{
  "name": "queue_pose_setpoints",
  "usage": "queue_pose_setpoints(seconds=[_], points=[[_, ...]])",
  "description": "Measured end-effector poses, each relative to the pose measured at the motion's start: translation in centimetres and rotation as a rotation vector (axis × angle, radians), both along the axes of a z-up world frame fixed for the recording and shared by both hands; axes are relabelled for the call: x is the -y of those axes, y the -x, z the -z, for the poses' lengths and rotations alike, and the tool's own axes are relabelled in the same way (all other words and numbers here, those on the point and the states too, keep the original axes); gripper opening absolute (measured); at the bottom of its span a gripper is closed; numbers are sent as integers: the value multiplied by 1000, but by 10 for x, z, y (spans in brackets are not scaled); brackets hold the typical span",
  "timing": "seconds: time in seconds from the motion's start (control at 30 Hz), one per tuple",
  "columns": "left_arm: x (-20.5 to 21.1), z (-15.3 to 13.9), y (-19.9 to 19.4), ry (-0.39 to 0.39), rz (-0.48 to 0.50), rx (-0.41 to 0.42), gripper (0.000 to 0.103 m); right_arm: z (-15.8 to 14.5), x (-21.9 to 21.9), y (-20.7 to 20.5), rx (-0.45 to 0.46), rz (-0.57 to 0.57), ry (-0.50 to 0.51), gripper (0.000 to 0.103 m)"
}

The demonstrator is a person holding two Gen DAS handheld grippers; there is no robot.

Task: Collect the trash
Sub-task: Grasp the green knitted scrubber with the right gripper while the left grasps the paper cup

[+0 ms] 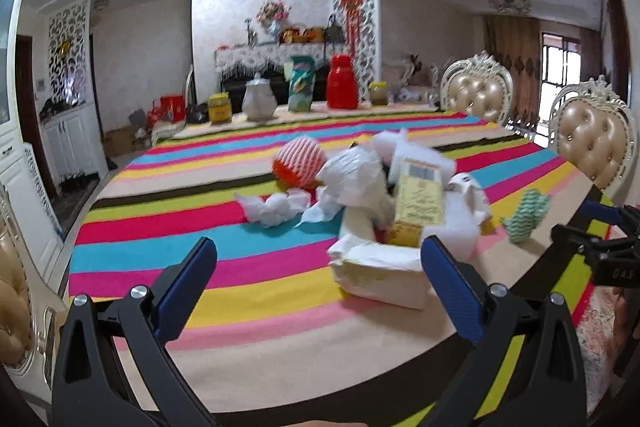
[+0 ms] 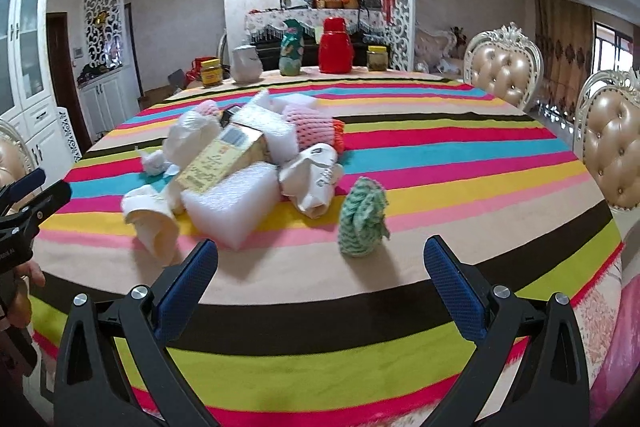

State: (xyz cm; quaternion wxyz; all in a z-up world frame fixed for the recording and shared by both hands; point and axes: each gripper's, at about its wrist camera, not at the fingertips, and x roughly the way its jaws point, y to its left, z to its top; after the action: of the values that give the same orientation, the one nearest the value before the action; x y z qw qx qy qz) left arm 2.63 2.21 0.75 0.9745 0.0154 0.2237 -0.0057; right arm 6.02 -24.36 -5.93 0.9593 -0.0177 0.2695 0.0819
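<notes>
While both grippers, left gripper (image 1: 318, 263) and right gripper (image 2: 320, 263), hover spread and empty, collecting hasn't begun; next likely closing on the green foam net (image 2: 362, 217).

Bright daylight enters from the far-right curtained window (image 1: 560, 63); strong fisheye bending darkens the corners, and the near trash pile (image 2: 240, 163) looks slightly motion-blurred.

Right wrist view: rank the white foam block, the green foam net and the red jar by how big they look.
1. White foam block
2. Green foam net
3. Red jar

The jar stands at the table's far end, so its real size is unsure.
</notes>
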Motion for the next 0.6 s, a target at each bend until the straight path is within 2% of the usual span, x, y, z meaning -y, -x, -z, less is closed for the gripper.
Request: queue_pose_setpoints(seconds=[0.27, 0.43, 0.5, 0.6], points=[[-4, 18, -17, 56, 1, -103, 99, 8, 12, -42, -68, 47, 7, 96], [11, 29, -34, 84, 38, -194, 98, 20, 12, -73, -132, 65, 36, 95], [19, 31, -39, 72, 43, -217, 98, 25, 13, -86, -170, 73, 26, 88], [33, 34, -46, 34, 53, -248, 98, 30, 17, -99, -211, 83, -2, 68]])
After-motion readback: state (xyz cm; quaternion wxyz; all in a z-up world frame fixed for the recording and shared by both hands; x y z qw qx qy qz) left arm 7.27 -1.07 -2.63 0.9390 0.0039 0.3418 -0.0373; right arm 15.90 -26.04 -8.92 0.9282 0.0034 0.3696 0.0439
